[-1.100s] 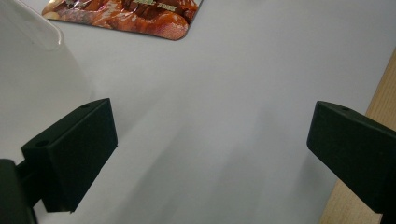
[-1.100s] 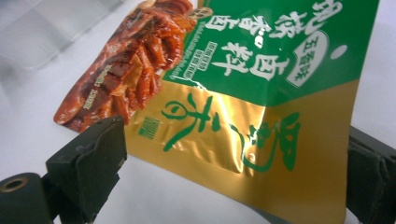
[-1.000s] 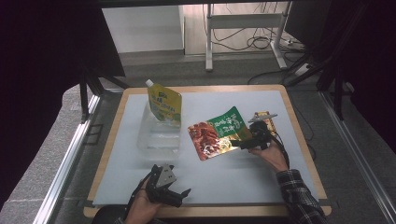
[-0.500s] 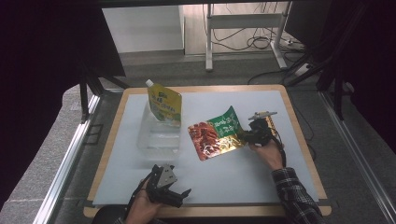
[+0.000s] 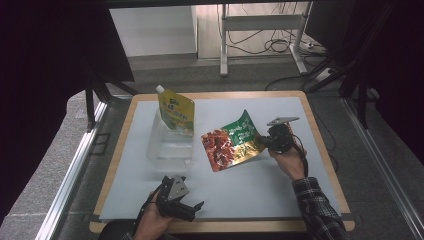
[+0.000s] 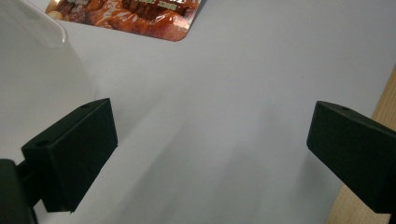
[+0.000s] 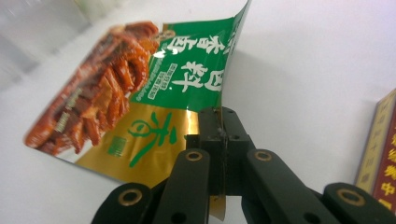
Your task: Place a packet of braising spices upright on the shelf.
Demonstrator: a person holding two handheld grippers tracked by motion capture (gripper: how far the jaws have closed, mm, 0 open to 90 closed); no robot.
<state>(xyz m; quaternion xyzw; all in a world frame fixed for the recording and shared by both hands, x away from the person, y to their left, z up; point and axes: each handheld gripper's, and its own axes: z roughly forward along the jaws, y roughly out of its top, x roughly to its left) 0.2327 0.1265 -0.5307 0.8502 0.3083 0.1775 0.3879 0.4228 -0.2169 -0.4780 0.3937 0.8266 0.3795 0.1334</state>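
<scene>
Two grippers are working: your right gripper (image 5: 267, 141) is pinching the snack pouch (image 5: 231, 141) by its right edge, lifting it mid-table, long axis slanting leftward toward the clear container (image 5: 170, 145). Your left gripper (image 5: 186, 206) is idling with jaws wide apart near the front edge.

At the bottom of the high view, left of centre, the person's left hand (image 5: 150, 222) holds the left gripper (image 5: 192, 210) low, its two black jaws spread wide and pointing toward the right of the frame. At right of centre, the right hand (image 5: 290, 161), on a forearm in a plaid sleeve (image 5: 317, 207) rising from the lower right, holds the right gripper (image 5: 261, 142) pointed toward the left of the frame. In the right gripper view its jaws are pressed together on the edge of a foil snack pouch (image 7: 154, 93).
</scene>
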